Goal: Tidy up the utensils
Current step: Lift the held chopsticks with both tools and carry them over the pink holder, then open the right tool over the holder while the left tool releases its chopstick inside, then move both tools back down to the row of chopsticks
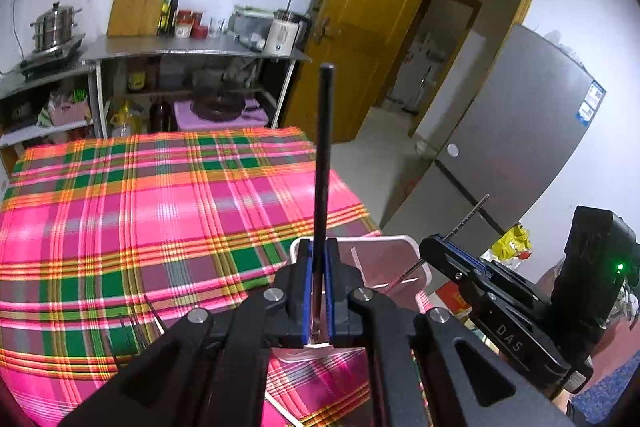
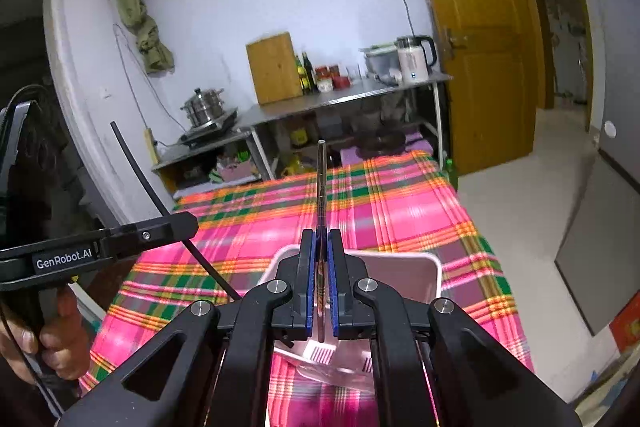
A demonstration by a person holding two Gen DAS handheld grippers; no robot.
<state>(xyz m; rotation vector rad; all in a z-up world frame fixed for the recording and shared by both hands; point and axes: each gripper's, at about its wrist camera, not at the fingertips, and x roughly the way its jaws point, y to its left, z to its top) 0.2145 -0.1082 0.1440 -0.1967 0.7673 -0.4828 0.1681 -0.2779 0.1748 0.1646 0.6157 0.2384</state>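
Black chopstick [image 1: 325, 163] clamped upright in my left gripper [image 1: 319, 259]; thin metal utensil [image 2: 321, 183] clamped in my right gripper [image 2: 321, 251], both above the clear bin [image 2: 434, 267].

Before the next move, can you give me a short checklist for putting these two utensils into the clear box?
1. Left tongs shut on the black chopstick: ok.
2. Right tongs shut on the thin metal utensil: ok.
3. Clear box under both tongs, opening upward: ok.
4. The two tongs apart from each other, not touching: ok.
5. What type the metal utensil is: cannot tell, it is seen edge-on.
6. Room left inside the box: cannot tell, the tongs hide most of it.
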